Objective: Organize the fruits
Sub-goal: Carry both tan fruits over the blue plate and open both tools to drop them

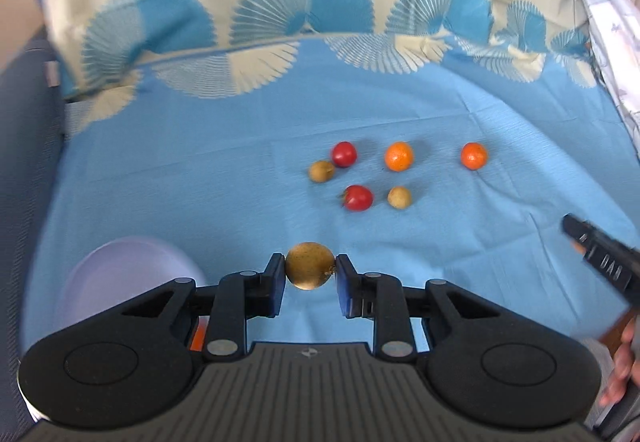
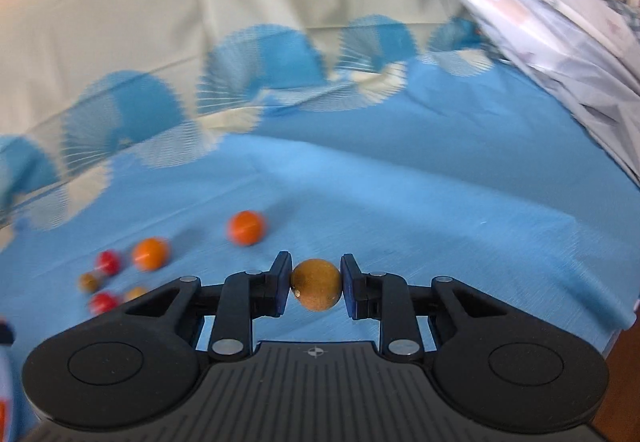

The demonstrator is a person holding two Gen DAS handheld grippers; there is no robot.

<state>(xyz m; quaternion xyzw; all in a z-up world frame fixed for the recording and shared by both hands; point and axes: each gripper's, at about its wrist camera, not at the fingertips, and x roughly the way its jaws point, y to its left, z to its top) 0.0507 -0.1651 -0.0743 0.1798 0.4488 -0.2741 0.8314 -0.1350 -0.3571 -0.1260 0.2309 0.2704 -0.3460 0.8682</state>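
My left gripper (image 1: 309, 270) is shut on a brown round fruit (image 1: 309, 265), held above the blue cloth. My right gripper (image 2: 316, 284) is shut on another brown round fruit (image 2: 317, 284); it also shows at the right edge of the left wrist view (image 1: 600, 262). On the cloth lie two red fruits (image 1: 344, 153) (image 1: 358, 197), two orange fruits (image 1: 399, 156) (image 1: 474, 155) and two small brown fruits (image 1: 321, 171) (image 1: 399, 197). The right wrist view shows them blurred at lower left, with one orange fruit (image 2: 245, 227) nearest.
A pale lilac bowl (image 1: 120, 274) sits at lower left beside my left gripper, with something orange (image 1: 198, 338) just behind the left finger. The blue cloth (image 1: 200, 181) has a fan-patterned border at the back. A grey cushion (image 1: 28, 161) lies left, patterned fabric (image 2: 560, 41) right.
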